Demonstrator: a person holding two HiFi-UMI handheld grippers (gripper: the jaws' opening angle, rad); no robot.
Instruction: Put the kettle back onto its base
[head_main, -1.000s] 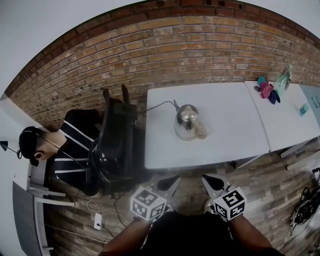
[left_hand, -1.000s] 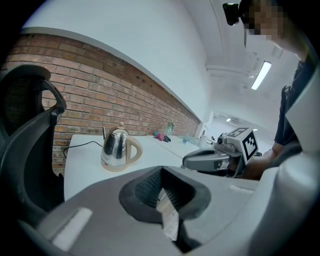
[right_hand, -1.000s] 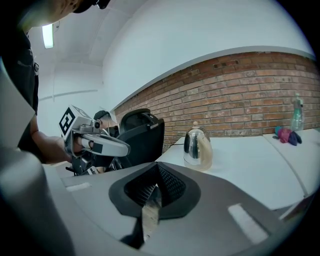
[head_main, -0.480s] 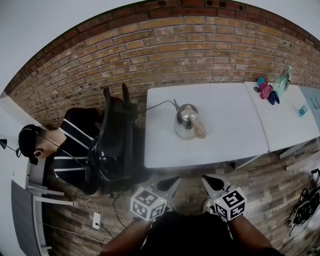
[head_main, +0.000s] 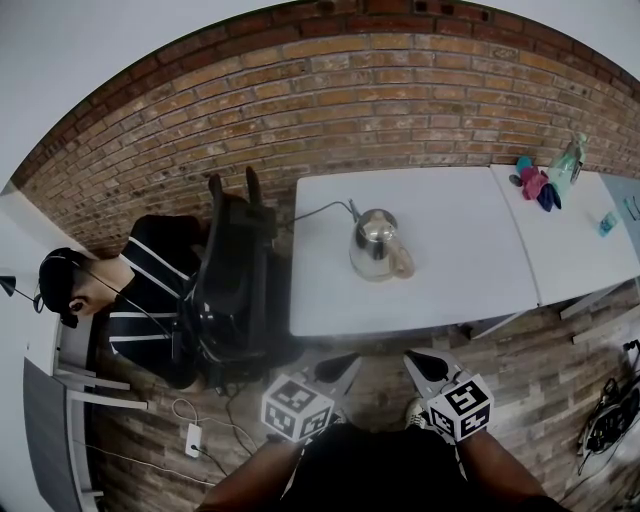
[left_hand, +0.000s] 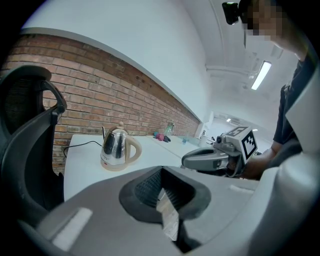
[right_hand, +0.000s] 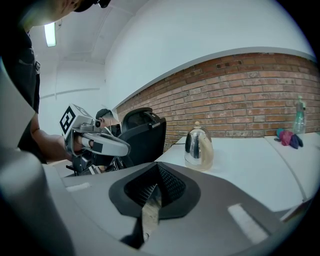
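A white table (head_main: 450, 290) is seen just ahead of the fingers (head_main: 340, 370). A black office chair (head_main: 235, 280) is placed ahead and left of them, with a seated person (head_main: 150, 290) beyond it. A bottle (head_main: 567, 160) is set far right on a second table (head_main: 585, 250).

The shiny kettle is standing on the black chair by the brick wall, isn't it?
No. The shiny kettle is standing on the white table by the brick wall, as the head view shows.
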